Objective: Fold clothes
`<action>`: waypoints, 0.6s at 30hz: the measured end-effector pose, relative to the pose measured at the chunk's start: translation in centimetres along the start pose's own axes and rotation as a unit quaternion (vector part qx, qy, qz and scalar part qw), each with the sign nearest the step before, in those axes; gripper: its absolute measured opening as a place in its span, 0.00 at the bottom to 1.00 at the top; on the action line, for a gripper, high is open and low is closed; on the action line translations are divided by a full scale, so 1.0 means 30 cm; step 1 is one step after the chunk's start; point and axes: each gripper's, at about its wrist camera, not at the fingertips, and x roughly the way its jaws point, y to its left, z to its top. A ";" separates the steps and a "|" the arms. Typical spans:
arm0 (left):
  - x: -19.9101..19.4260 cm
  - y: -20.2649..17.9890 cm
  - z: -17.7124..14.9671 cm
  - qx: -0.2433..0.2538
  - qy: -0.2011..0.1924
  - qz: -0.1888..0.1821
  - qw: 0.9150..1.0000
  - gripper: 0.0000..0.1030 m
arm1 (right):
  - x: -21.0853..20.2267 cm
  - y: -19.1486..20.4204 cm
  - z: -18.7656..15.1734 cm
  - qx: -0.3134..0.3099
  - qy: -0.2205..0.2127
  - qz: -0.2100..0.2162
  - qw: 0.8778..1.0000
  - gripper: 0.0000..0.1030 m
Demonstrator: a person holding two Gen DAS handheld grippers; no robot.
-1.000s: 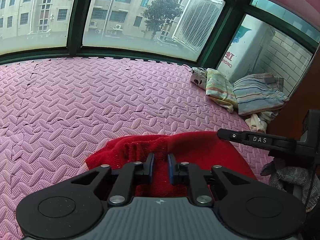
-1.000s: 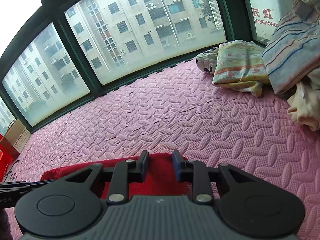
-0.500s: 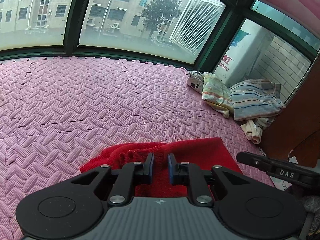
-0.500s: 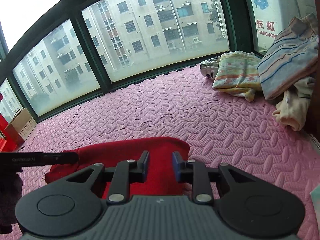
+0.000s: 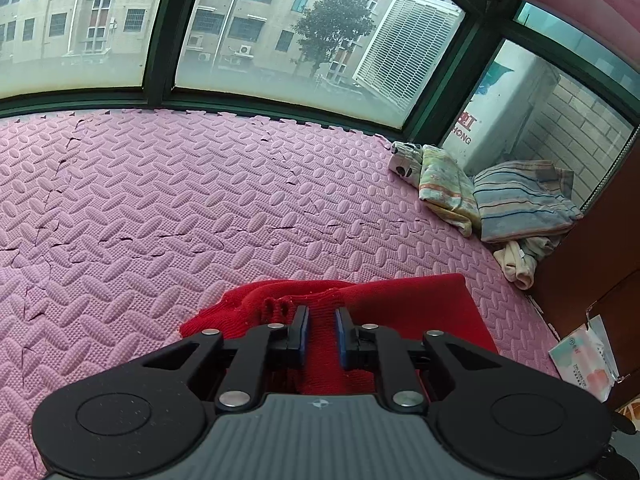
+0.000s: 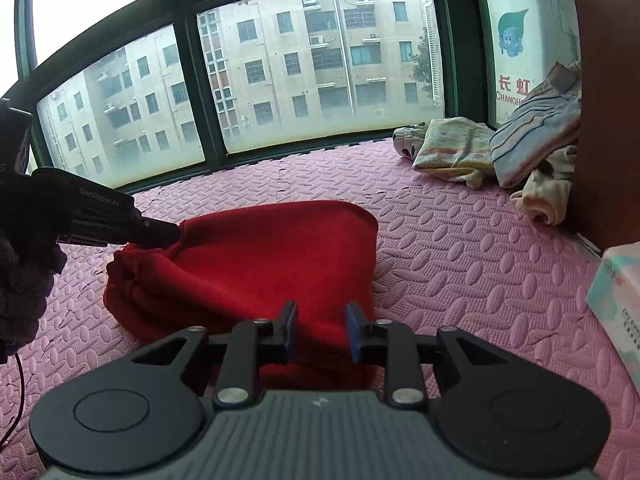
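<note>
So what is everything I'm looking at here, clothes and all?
red knitted garment: one, red, bunched on the mat in front of both grippers
foam mat: one floor of joined tiles, pink
pile of clothes: one heap, striped, pastel and cream pieces, far right corner
tissue pack: one, white and pastel, right edge
windows: dark green frames, flats outside
gloved hand: one, dark glove, far left, holding the left gripper
left gripper: black, blue pads, closed on the garment
right gripper: black, blue pads, garment between its jaws
</note>
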 end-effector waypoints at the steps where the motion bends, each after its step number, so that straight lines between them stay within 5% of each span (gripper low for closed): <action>1: -0.015 -0.004 -0.002 0.004 -0.005 -0.003 1.000 0.15 | -0.005 0.001 0.000 0.002 -0.001 0.004 1.000 0.25; 7: -0.019 0.013 -0.016 -0.001 0.001 0.005 1.000 0.15 | 0.012 0.022 -0.014 -0.003 0.010 0.003 1.000 0.27; 18: -0.059 0.041 -0.024 -0.006 -0.006 0.012 1.000 0.19 | 0.141 0.251 0.106 -0.058 0.001 0.071 0.996 0.28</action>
